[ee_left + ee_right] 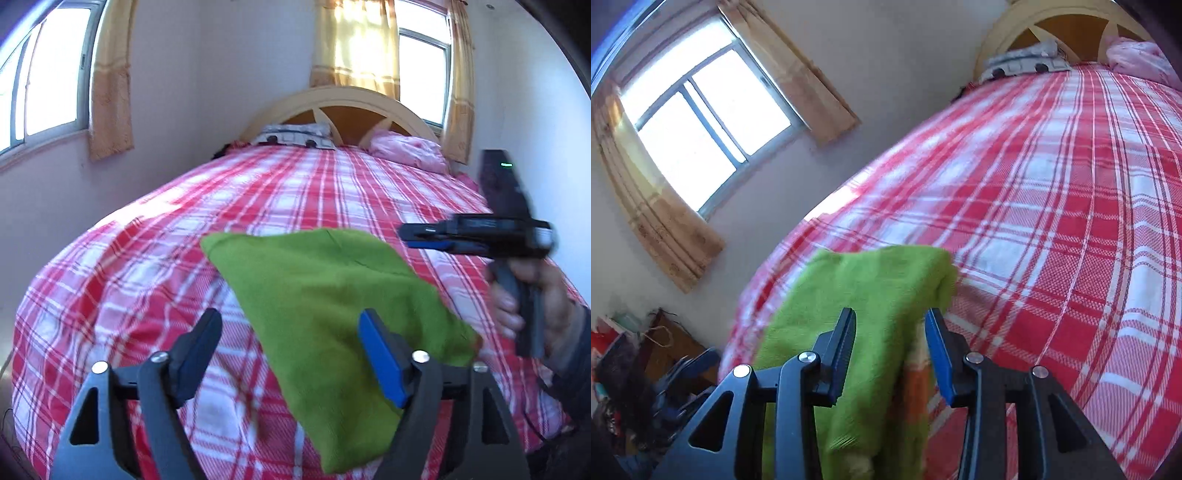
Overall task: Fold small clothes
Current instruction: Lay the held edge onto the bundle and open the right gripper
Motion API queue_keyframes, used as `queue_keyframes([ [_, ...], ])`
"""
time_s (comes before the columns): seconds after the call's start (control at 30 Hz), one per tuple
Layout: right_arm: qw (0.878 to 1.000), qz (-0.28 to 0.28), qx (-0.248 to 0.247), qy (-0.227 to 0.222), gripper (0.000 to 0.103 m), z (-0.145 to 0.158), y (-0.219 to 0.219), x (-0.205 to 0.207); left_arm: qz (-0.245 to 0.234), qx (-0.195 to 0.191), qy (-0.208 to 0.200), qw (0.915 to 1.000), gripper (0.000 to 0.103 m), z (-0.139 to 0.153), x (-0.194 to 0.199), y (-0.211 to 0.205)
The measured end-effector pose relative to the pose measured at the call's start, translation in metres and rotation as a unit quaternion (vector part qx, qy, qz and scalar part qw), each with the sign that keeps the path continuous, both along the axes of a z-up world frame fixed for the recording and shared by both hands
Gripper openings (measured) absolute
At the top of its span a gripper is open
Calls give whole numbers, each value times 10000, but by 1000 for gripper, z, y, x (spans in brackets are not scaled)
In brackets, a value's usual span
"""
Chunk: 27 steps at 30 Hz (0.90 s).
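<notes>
A folded green fleece cloth (325, 295) lies near the foot edge of the red-and-white plaid bed (147, 240). The left gripper (291, 332) hovers wide open over it, gripping nothing. The right gripper (891, 328), partly open, straddles the cloth without pinching. A grey patterned pillow (295, 136) and a pink pillow (410, 149) sit at the headboard edge, well apart.

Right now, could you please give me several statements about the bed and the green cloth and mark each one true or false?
1. The fuzzy green cloth lies on a red-and-white plaid bedspread. True.
2. The left tool is clamped shut on the cloth. False: its jaws stand wide apart, with no pad pressing the cloth.
3. A pink pillow rests near the curved wooden headboard. True.
4. The bedspread is plain blue. False: it is red-and-white plaid.
5. The windows have yellowish curtains. True.
</notes>
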State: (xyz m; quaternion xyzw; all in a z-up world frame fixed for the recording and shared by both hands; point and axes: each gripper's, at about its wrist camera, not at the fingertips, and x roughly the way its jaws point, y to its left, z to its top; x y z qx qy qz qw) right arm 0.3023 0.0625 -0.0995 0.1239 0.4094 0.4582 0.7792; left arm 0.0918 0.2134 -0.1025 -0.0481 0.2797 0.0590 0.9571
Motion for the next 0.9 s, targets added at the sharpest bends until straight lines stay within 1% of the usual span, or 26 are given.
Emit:
queue_keyframes([
  [0.07, 9992, 381, -25, -127, 41, 7, 10, -20, 156, 112, 156, 9997, 81, -9, 18, 7],
  [0.13, 9970, 706, -275, -180, 41, 5, 24, -35, 269, 82, 428, 9987, 81, -24, 36, 16],
  [0.2, 9949, 641, -753, -220, 41, -4, 34, -43, 379, 8, 744, 9965, 86, -40, 47, 23],
  [0.23, 9933, 578, -980, -214, 41, -9, 36, -43, 363, -74, 823, 9959, 88, -45, 47, 26],
  [0.27, 9910, 537, -1208, -190, 41, -17, 38, -44, 356, -126, 854, 9956, 92, -48, 46, 27],
  [0.3, 9894, 562, -1328, -145, 41, -25, 39, -45, 347, -202, 861, 9955, 94, -50, 45, 29],
  [0.33, 9892, 577, -1339, -143, 41, -29, 38, -46, 345, -258, 844, 9955, 95, -51, 44, 31],
  [0.4, 9885, 535, -1397, -225, 41, -31, 40, -48, 399, -281, 821, 9954, 103, -54, 45, 33],
  [0.5, 9890, 531, -1375, -136, 41, -37, 47, -38, 336, -425, 787, 9954, 103, -60, 52, 36],
  [0.57, 9924, 474, -1124, 132, 41, -39, 42, -29, 359, -503, 777, 9951, 103, -61, 55, 36],
  [0.6, 9932, 455, -1057, 205, 41, -39, 41, -28, 368, -452, 767, 9954, 103, -61, 54, 34],
  [0.67, 9926, 486, -1108, 90, 41, -37, 40, -34, 379, -391, 742, 9958, 103, -61, 51, 31],
  [0.77, 9908, 484, -1243, -215, 41, -36, 39, -47, 421, -485, 717, 9954, 103, -62, 47, 31],
  [0.9, 9920, 361, -1173, -281, 41, -38, 39, -49, 503, -543, 689, 9949, 103, -62, 44, 31],
])
